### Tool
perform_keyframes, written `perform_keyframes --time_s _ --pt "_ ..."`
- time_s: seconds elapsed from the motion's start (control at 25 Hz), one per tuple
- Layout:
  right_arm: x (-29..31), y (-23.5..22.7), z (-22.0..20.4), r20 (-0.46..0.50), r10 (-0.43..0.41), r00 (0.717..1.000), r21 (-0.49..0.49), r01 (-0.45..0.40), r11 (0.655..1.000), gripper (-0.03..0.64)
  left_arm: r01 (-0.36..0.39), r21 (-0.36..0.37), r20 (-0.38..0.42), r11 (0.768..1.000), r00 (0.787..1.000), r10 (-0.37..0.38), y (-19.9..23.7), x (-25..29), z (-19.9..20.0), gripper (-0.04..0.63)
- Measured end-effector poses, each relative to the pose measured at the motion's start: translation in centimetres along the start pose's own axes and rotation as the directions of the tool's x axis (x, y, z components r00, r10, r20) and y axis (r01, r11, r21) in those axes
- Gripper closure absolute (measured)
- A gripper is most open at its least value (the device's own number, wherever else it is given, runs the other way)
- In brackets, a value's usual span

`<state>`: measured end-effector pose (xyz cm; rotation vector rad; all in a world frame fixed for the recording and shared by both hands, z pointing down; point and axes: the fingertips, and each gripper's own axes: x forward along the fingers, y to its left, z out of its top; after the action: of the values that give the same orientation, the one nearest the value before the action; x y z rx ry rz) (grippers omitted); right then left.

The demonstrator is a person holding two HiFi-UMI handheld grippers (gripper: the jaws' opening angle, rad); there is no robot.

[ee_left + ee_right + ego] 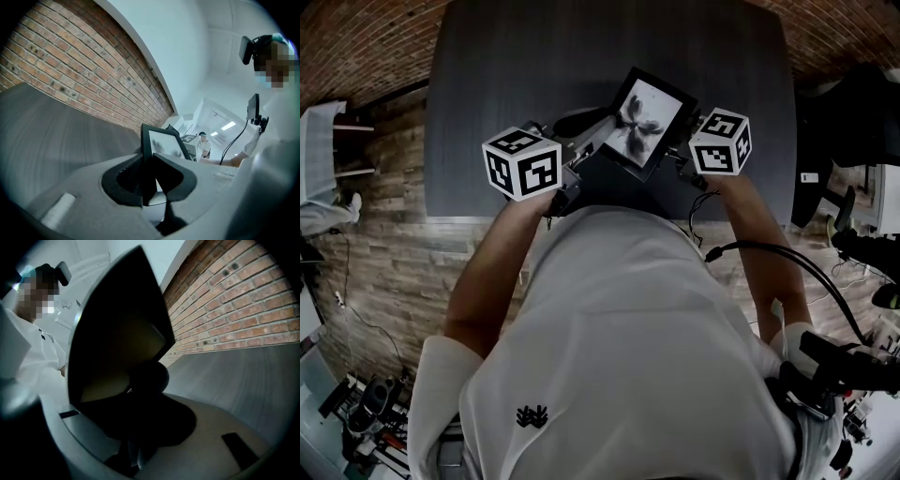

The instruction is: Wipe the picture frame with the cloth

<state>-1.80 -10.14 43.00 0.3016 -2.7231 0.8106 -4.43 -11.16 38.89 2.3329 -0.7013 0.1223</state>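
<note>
The black picture frame (645, 120), with a dark flower print under its glass, is held tilted above the dark grey table (506, 75). My left gripper (584, 150) comes in from the left and is shut on the frame's lower edge (149, 173). In the left gripper view the print faces me. My right gripper (682, 157) sits at the frame's right side. In the right gripper view the frame's back (117, 333) fills the left half, and a dark bunched cloth (147, 376) sits in the shut jaws against that back. The cloth's outline is hard to make out.
A brick wall (70, 61) runs behind the table. The table's near edge (469, 217) lies just in front of the person's body. Plank flooring, cables (806, 272) and dark equipment (853, 112) surround the person on the right.
</note>
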Motion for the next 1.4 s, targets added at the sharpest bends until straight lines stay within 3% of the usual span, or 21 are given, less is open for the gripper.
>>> perform_keyframes --time_s 0.28,0.6,0.8,1.16,1.4 --pt "-2.1 -2.7 1.9 0.081 -0.086 0.993 0.017 0.085 0.996 0.510 0.024 -0.002 -0.029 1.000 0.999 -0.024 -0.5 0.3 -1.2 0.518" --pt "-3.0 -3.4 1.8 0.100 -0.136 0.986 0.029 0.134 0.991 0.511 0.033 -0.009 -0.016 0.999 0.999 -0.033 -0.9 0.2 -1.0 0.518" --pt "-1.3 -2.0 -0.6 0.035 -0.093 0.995 0.043 0.092 0.995 0.511 0.035 -0.013 0.003 0.999 0.999 -0.035 -0.6 0.0 0.1 0.518" --pt "0.2 4.5 -4.4 -0.056 0.109 0.992 0.045 -0.107 0.993 0.509 0.002 -0.007 0.021 1.000 1.000 -0.002 -0.1 -0.2 0.5 0.518" --pt "-1.7 2.6 -2.6 0.031 0.069 0.997 0.094 -0.072 0.993 0.510 -0.009 -0.009 -0.004 1.000 1.000 0.009 0.5 0.1 -0.3 0.518"
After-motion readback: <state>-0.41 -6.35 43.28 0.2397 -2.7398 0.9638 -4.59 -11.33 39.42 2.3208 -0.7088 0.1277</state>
